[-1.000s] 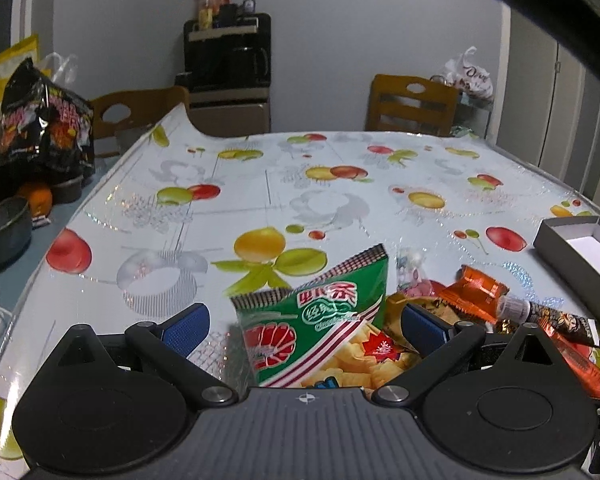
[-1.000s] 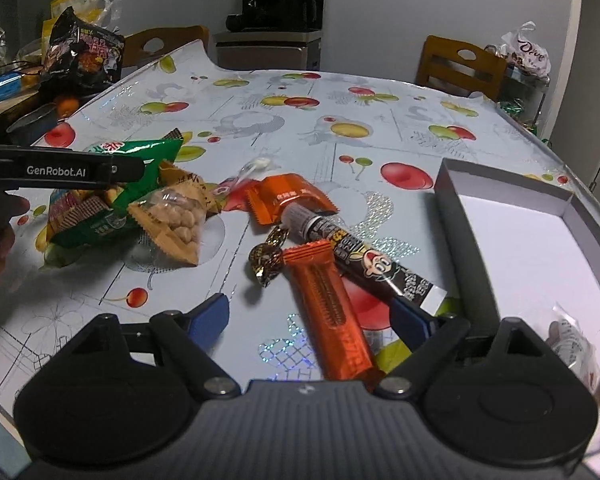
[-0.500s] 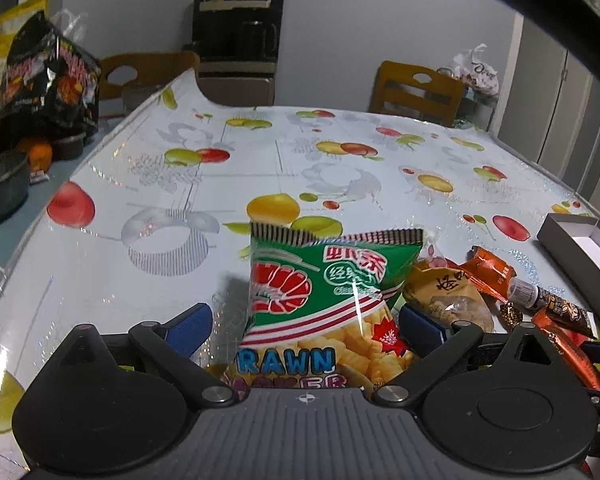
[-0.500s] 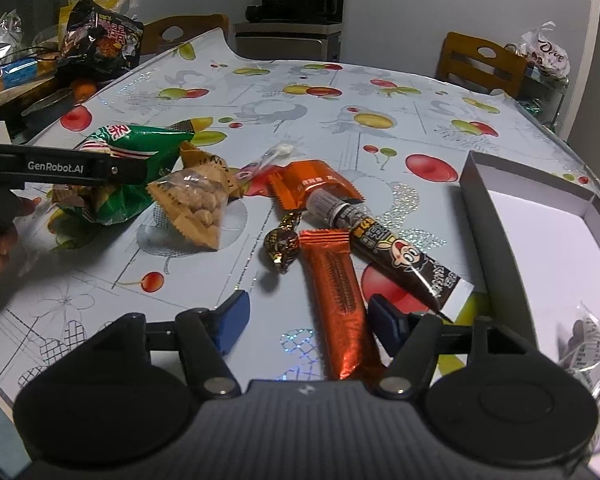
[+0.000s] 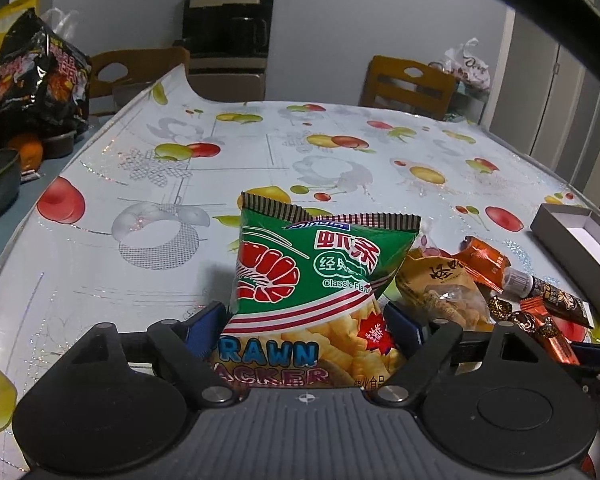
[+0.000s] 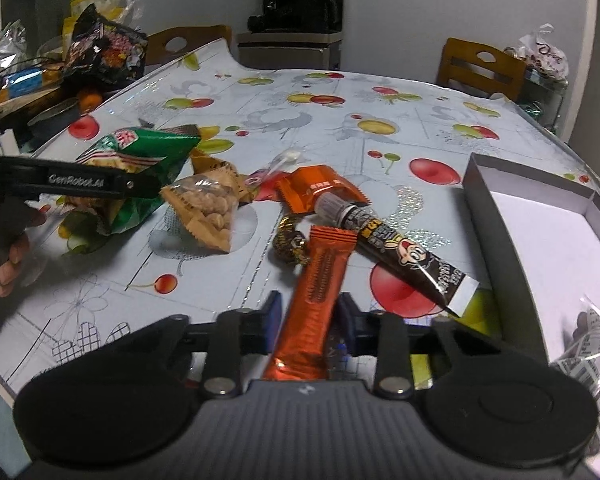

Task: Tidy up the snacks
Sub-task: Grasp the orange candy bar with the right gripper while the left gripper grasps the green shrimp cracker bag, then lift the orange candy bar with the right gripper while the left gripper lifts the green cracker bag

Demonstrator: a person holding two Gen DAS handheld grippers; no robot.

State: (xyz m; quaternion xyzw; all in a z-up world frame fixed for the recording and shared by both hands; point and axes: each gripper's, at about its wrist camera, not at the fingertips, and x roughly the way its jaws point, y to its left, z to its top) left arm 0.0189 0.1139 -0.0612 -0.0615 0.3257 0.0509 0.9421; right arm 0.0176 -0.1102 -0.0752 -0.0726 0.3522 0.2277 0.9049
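Jaws of the left gripper (image 5: 305,322) are clamped on the green prawn cracker bag (image 5: 314,280), held upright at the left of the pile; jaws of the right gripper (image 6: 307,322) pinch the near end of the orange bar (image 6: 320,288).

Sorting looks barely begun. The white box (image 6: 540,216) at the right holds only one clear-wrapped packet (image 6: 588,340) at its near corner.

Still on the surface (image 6: 340,128): one peanut pouch (image 6: 208,204), one orange packet (image 6: 320,190), one dark tube (image 6: 400,252), two gold-wrapped candies (image 5: 512,312), one clear candy (image 6: 276,168). With the two gripped, eight remain outside.
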